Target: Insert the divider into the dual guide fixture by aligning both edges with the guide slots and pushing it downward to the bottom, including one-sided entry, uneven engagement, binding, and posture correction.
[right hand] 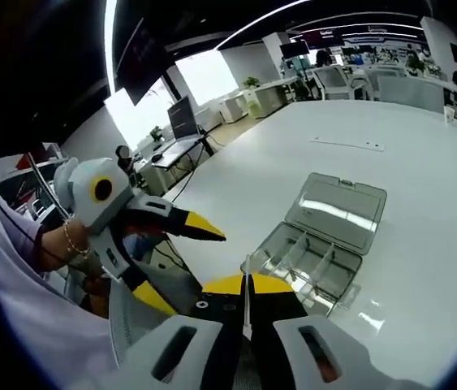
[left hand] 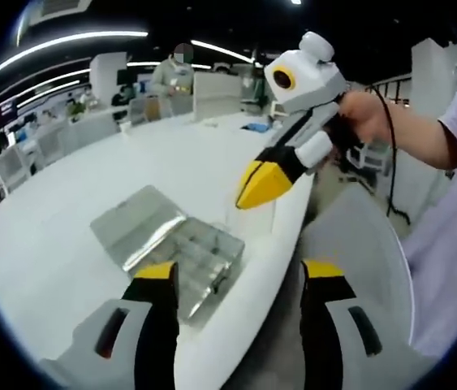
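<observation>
A clear plastic compartment box (left hand: 204, 258) lies on the white table (left hand: 66, 244) with its lid (left hand: 137, 221) folded open. My left gripper (left hand: 240, 276) stands open just in front of the box, near the table's edge, with nothing between its jaws. Above the box, my right gripper (left hand: 244, 199) is shut on a thin clear divider (left hand: 252, 218), which hangs below its yellow tips. In the right gripper view the divider (right hand: 247, 272) shows edge-on between the shut jaws of my right gripper (right hand: 247, 286). The box (right hand: 313, 264) lies ahead to the right, and the open left gripper (right hand: 181, 262) is at left.
The table's near edge (left hand: 281, 244) runs beside the box, with floor beyond it. A person's hand (left hand: 366, 114) holds the right gripper. Desks, chairs and a person (left hand: 173, 77) stand far behind the table. A small cup (right hand: 449, 114) sits at the far table end.
</observation>
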Motion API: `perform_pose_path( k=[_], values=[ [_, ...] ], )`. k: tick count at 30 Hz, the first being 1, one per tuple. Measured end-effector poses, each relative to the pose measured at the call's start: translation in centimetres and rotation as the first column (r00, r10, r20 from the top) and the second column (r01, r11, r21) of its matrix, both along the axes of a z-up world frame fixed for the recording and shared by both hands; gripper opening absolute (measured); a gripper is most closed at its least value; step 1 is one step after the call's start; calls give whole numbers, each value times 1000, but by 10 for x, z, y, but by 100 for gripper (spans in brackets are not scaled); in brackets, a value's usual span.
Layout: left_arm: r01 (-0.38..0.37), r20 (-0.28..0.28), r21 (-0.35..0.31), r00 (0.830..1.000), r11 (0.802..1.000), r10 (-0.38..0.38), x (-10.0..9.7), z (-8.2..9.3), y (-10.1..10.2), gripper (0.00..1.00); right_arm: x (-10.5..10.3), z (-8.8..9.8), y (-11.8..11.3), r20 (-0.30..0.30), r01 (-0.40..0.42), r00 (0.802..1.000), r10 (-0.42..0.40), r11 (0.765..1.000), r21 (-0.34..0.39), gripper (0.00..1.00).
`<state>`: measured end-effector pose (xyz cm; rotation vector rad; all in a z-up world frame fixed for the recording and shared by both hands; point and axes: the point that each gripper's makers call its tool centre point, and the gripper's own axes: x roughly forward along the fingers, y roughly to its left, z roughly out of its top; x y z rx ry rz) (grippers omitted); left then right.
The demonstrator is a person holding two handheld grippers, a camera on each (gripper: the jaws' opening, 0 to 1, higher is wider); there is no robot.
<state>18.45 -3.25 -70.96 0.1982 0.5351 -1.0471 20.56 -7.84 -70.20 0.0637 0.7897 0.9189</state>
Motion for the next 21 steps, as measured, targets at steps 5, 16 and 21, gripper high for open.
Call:
perform_pose_path(
  k=[5,16,21],
  values=[
    [-49,-13,-20,999,999,49,1,2,14,59,2,-2,2,10,-30,1000,30,999,-13,0],
    [-124,-23,-36,992,992,123,-4,4,39,59,10,3,17,75,-144,986,147,988,-52,0],
    [-154,-30,-39,988,987,153,-5,3,50,59,15,3,26,102,-205,972,212,976,-75,0]
  ],
)
